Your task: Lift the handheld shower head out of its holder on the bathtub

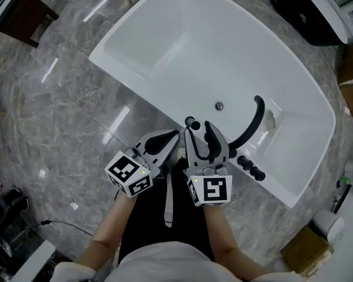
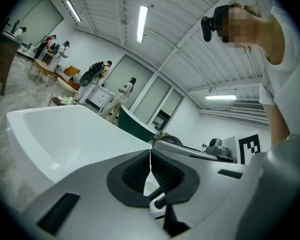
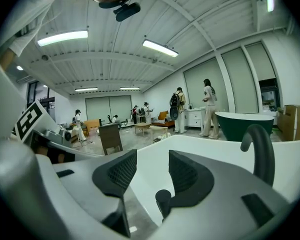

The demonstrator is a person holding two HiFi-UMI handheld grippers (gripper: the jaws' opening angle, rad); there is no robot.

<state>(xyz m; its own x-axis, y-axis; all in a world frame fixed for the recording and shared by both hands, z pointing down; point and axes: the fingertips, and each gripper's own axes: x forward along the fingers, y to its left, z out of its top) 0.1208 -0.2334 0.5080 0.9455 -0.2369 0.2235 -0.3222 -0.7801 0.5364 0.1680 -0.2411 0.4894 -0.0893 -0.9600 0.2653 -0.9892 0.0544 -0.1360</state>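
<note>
- The left gripper (image 1: 172, 137), at the centre of the frame, has its jaws pressed together on nothing.
- The right gripper (image 1: 198, 131), just beside it, has its jaws spread.
- The black shower head (image 1: 192, 123) stands on the white bathtub's (image 1: 165, 46) near rim, low between the right jaws.

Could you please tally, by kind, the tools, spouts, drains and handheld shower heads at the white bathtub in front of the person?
tools: 2 (left tool, right tool)
curved black spout: 1
drain: 1
handheld shower head: 1
total: 5
</note>
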